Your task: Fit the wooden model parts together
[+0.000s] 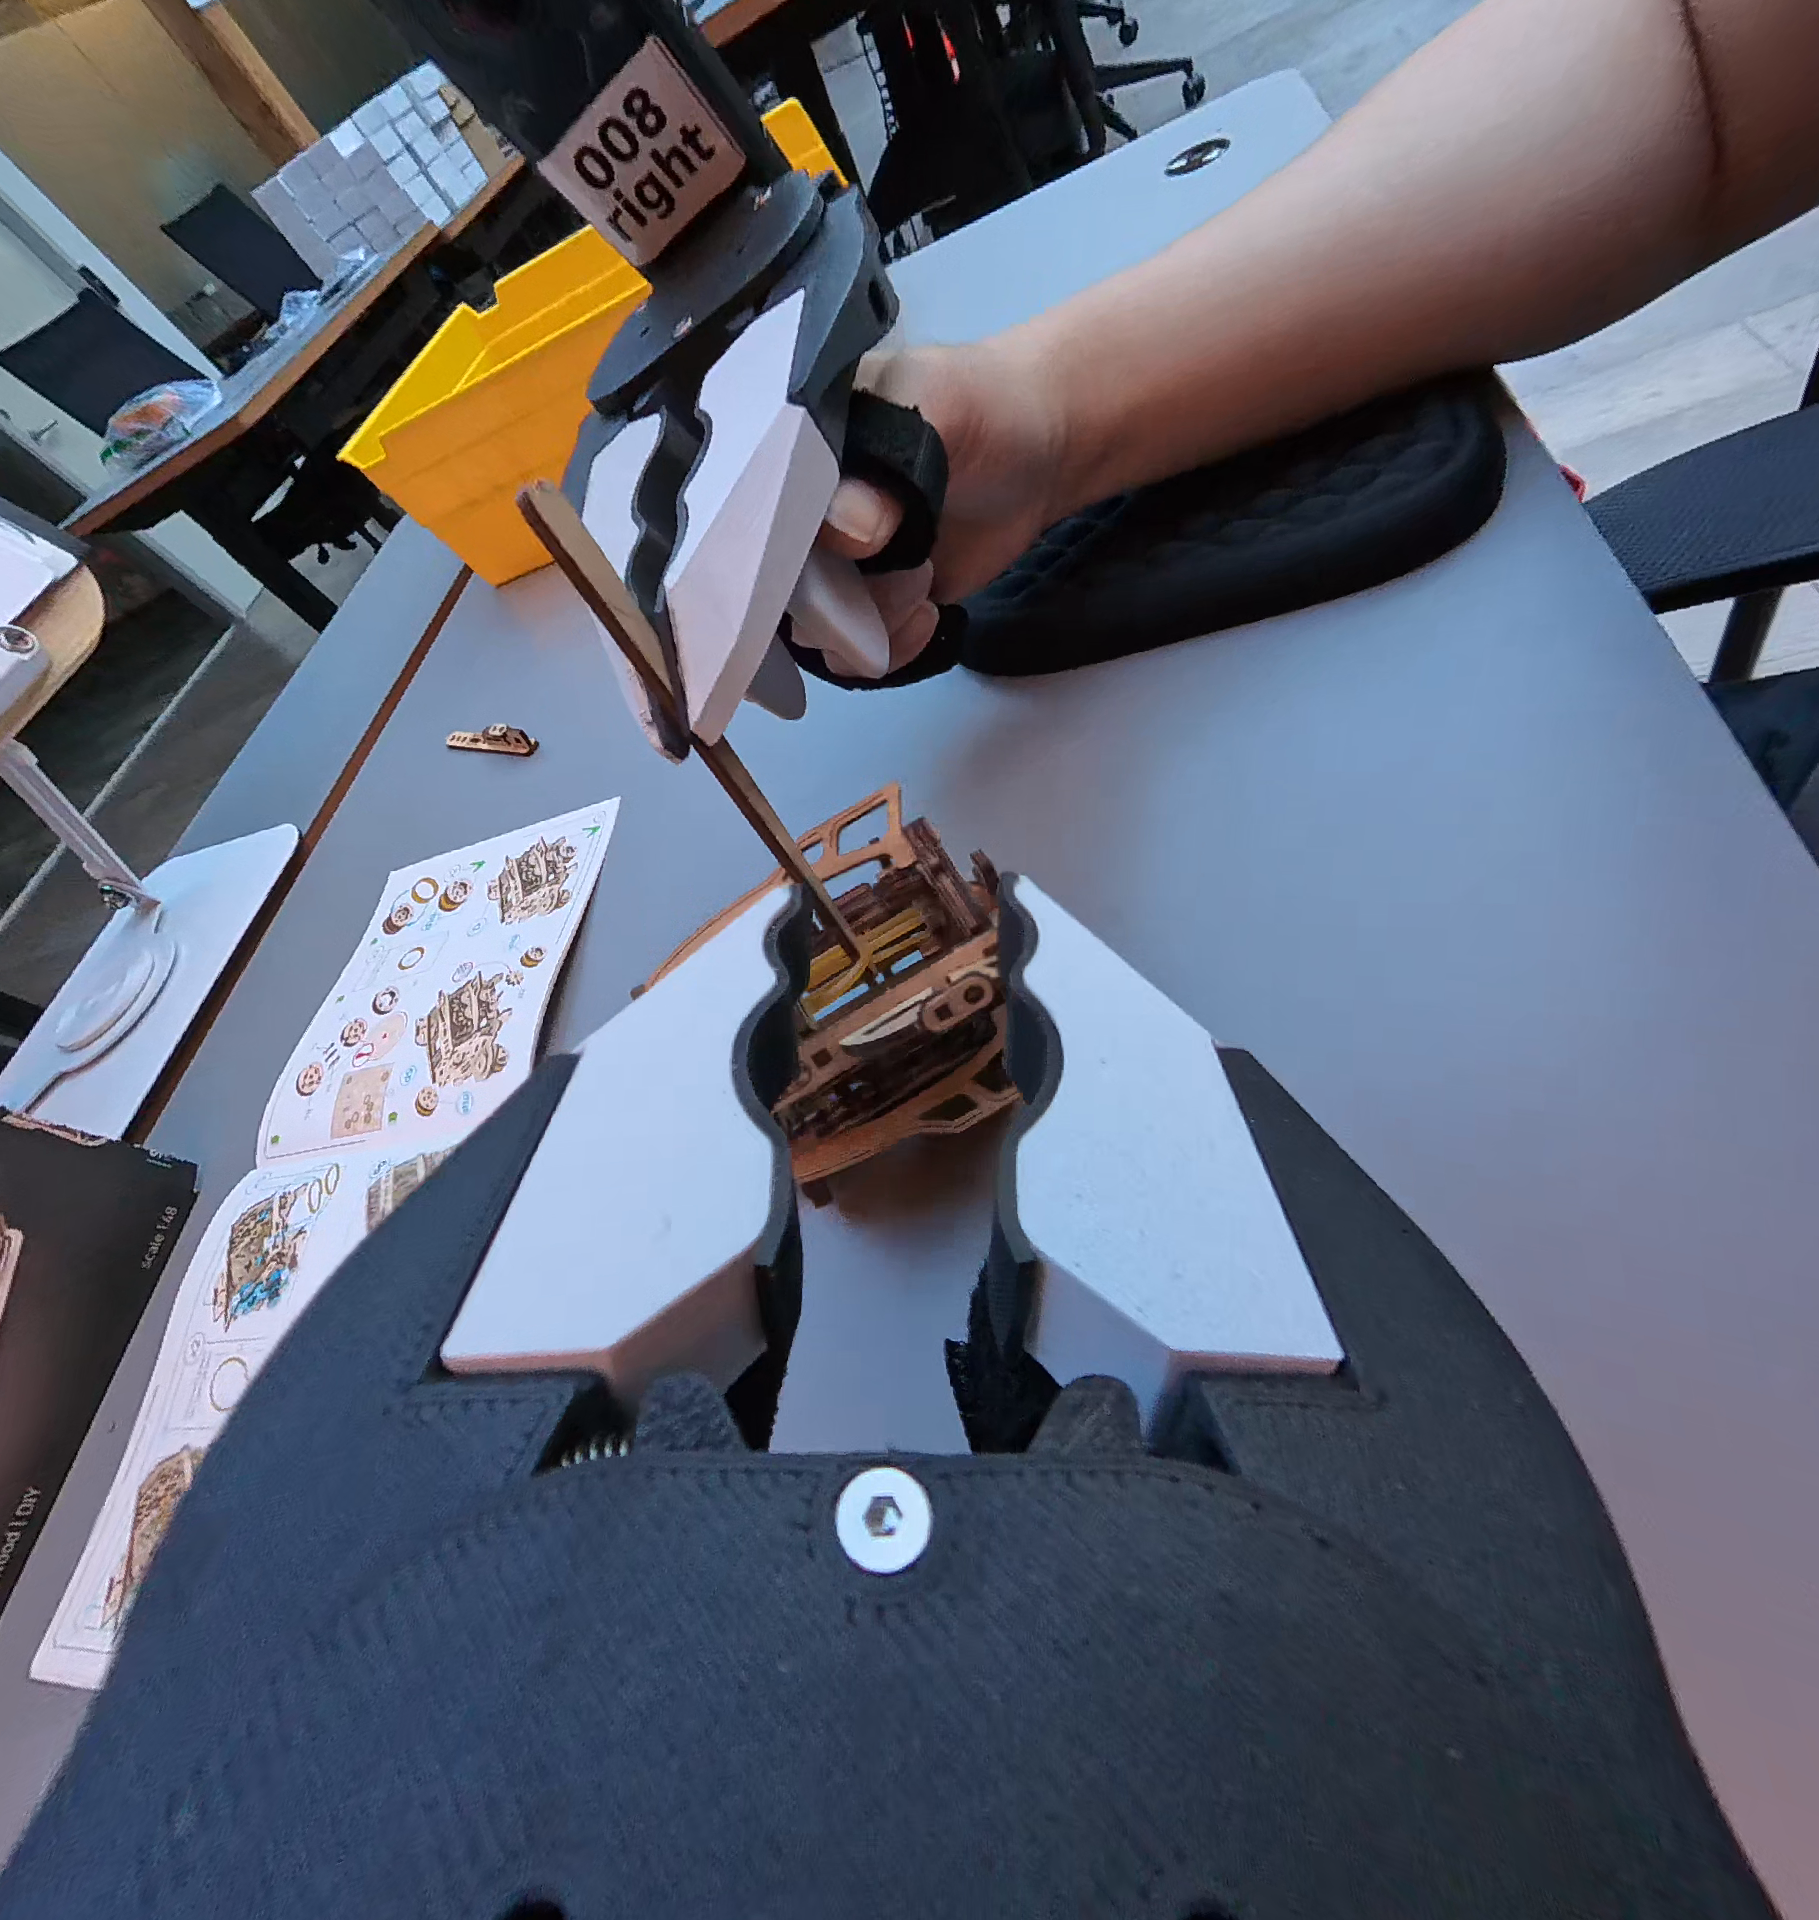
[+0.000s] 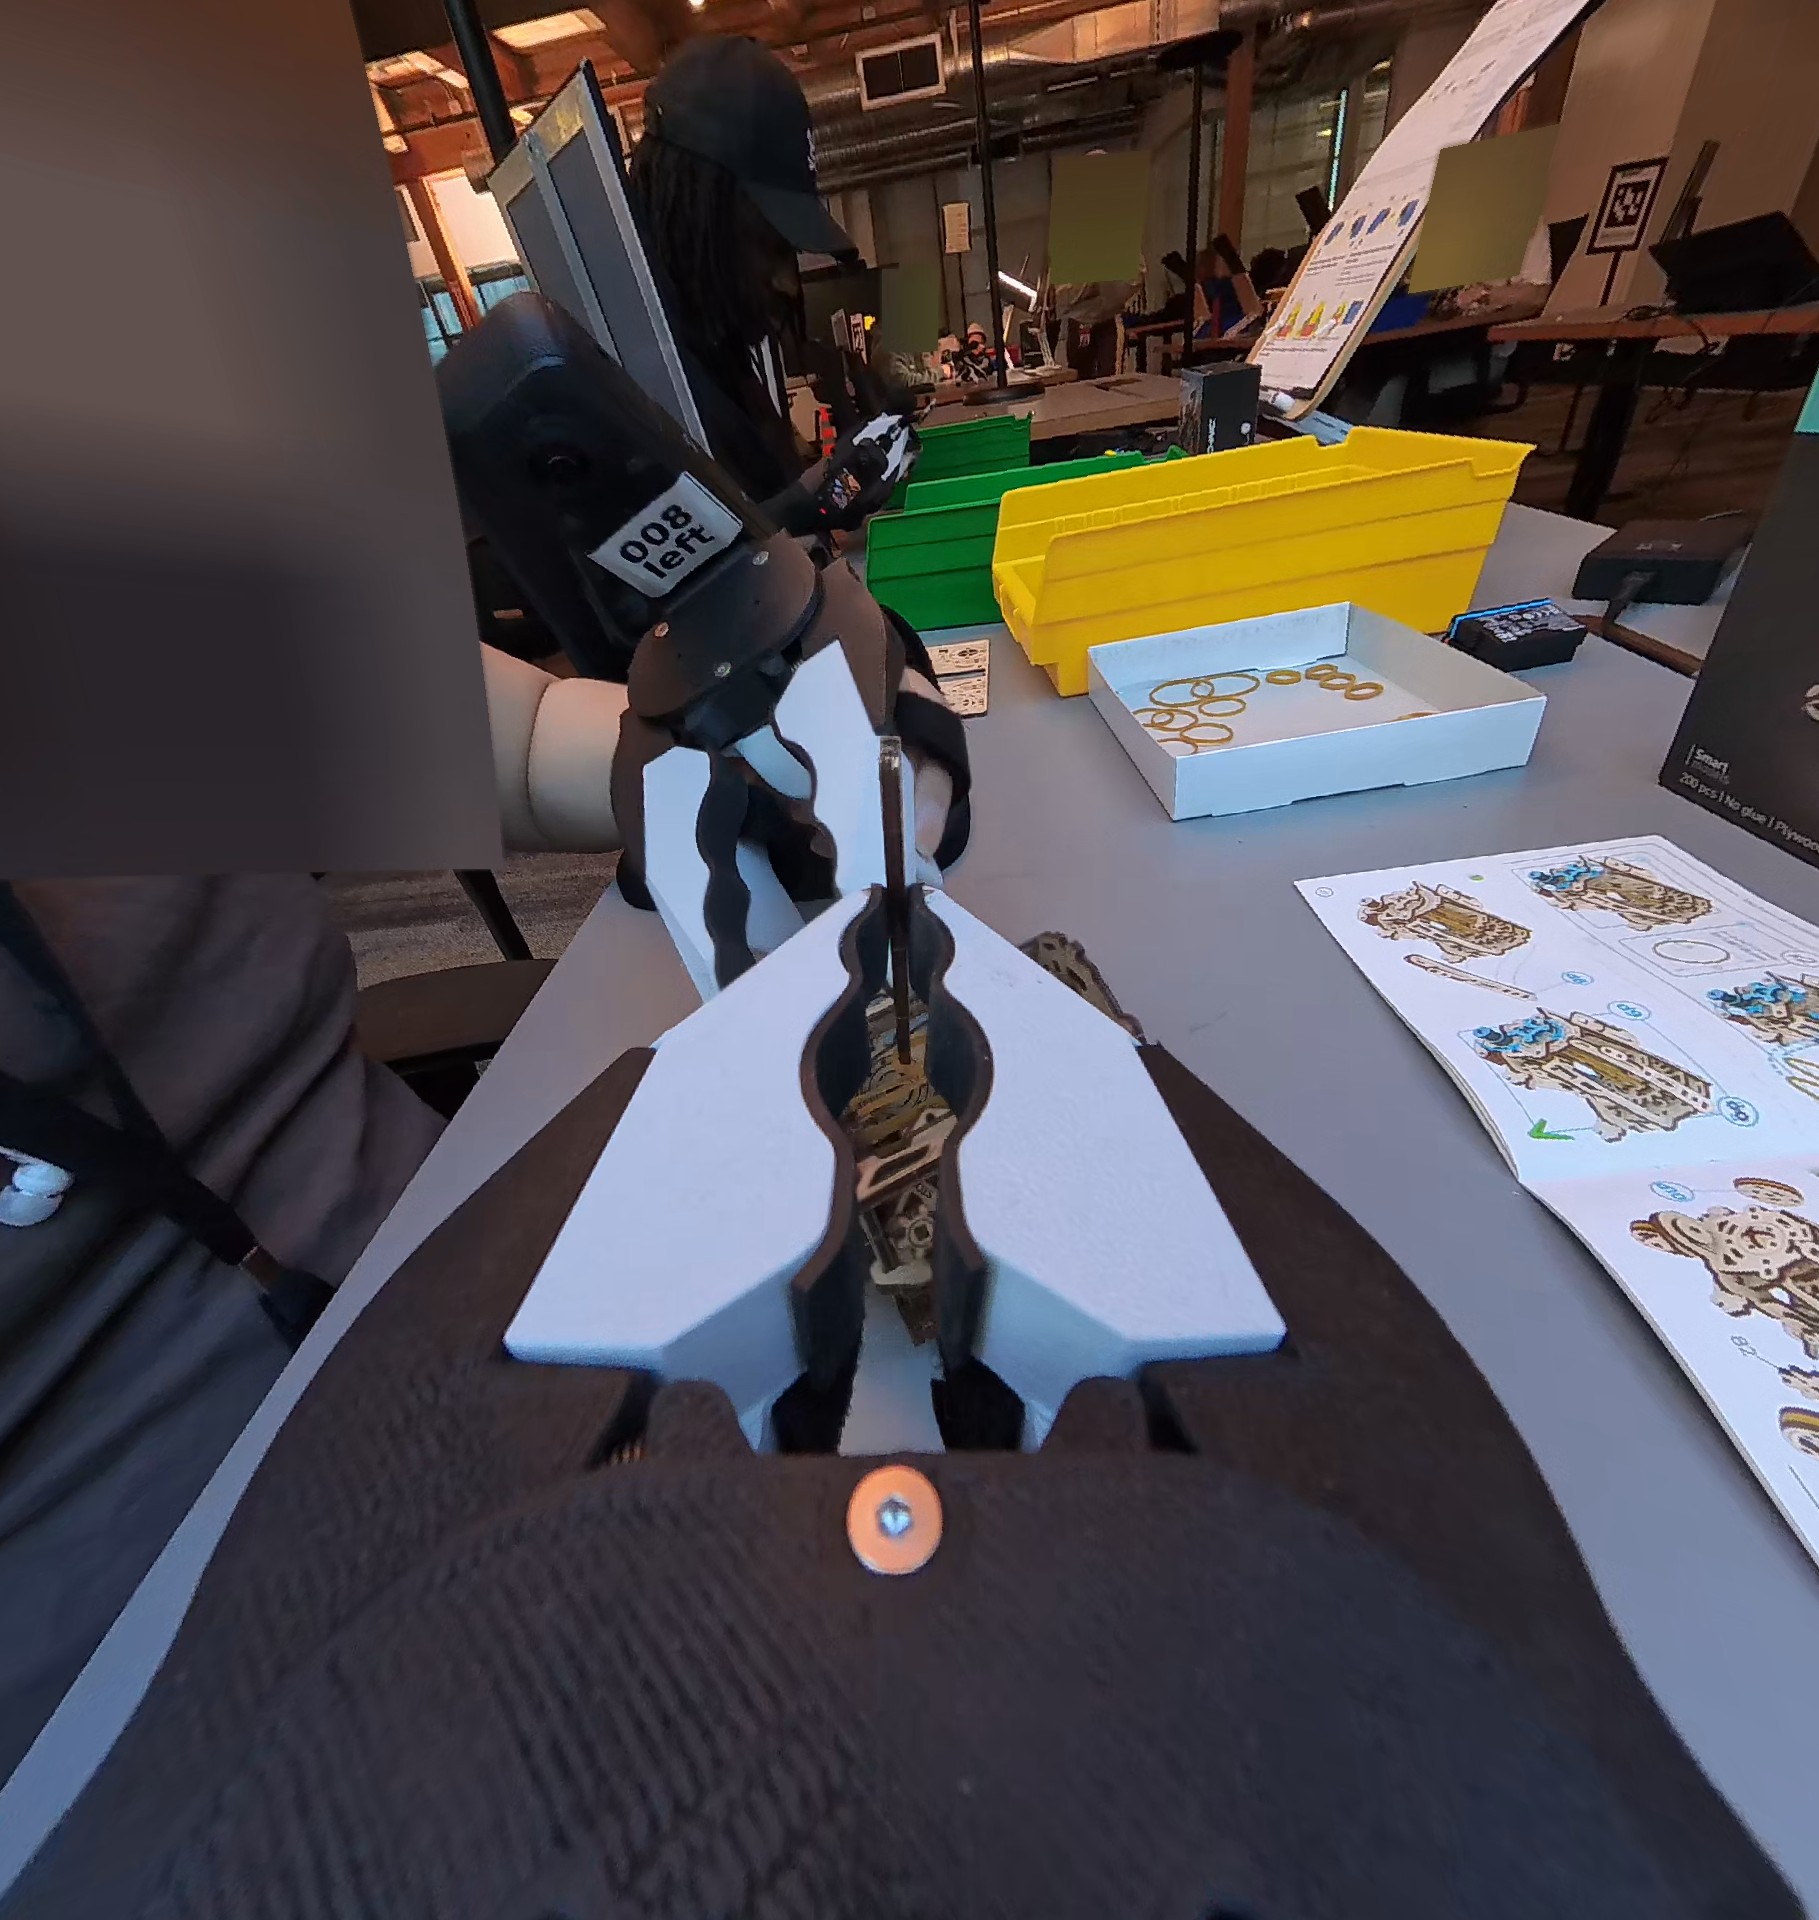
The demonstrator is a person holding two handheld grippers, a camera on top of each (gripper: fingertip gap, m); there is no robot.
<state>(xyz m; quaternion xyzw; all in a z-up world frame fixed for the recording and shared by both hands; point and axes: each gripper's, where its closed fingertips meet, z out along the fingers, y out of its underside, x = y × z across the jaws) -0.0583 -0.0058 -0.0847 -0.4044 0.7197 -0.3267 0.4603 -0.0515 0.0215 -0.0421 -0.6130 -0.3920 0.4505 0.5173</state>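
Note:
A small brown wooden model [image 1: 915,1049] with yellow rubber bands inside sits tilted between my left gripper's [image 1: 900,896] white fingers, just above the grey table [image 1: 1404,1039]. The left gripper is shut on it. My right gripper [image 1: 681,732] is shut on a thin wooden stick [image 1: 614,613] and comes in from above. The stick's lower end pokes into the top of the model among the bands. In the right wrist view the stick [image 2: 892,831] stands upright between my right gripper's [image 2: 892,906] tips, the model [image 2: 889,1143] shows through the gap, and the left gripper [image 2: 723,956] is just behind.
An open instruction booklet [image 1: 437,987] [image 2: 1611,1039] lies beside the model. A white tray [image 2: 1487,743] of rubber bands, yellow bins [image 2: 1248,540] [image 1: 469,416], green bins [image 2: 936,540] and the dark kit box [image 2: 1798,623] stand farther back. A small wooden piece [image 1: 491,740] and a black cushion [image 1: 1248,540] lie on the table. Tip to tip, the grippers are about 5 cm apart.

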